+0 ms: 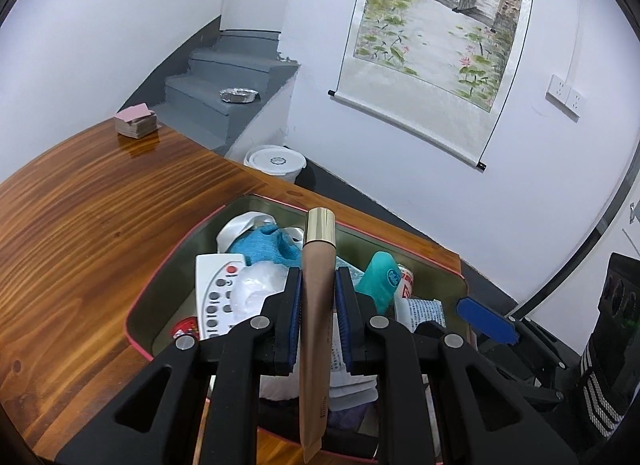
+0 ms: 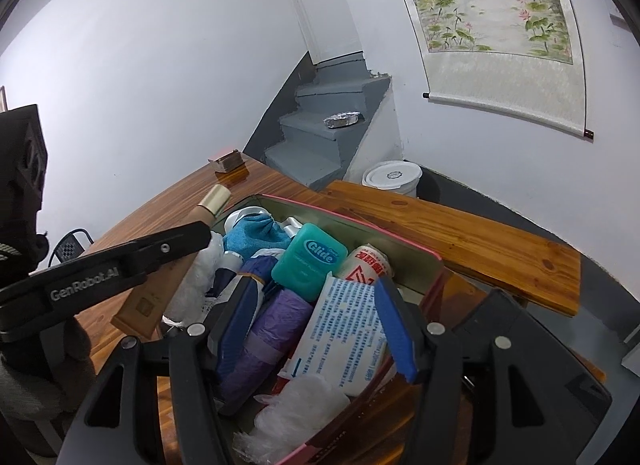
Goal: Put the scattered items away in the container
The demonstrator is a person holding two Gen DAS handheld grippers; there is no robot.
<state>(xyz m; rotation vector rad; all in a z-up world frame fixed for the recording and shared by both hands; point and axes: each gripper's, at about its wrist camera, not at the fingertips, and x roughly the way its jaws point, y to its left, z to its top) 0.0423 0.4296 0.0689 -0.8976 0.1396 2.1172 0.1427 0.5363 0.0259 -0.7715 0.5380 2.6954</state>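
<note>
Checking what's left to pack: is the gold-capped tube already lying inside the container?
No, the gold-capped tube is clamped between the left gripper fingers, held above the container.

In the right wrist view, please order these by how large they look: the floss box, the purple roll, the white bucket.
1. Purple roll, though nearness to the camera enlarges it.
2. Floss box and white bucket look alike; the bucket stands much farther away.
</note>
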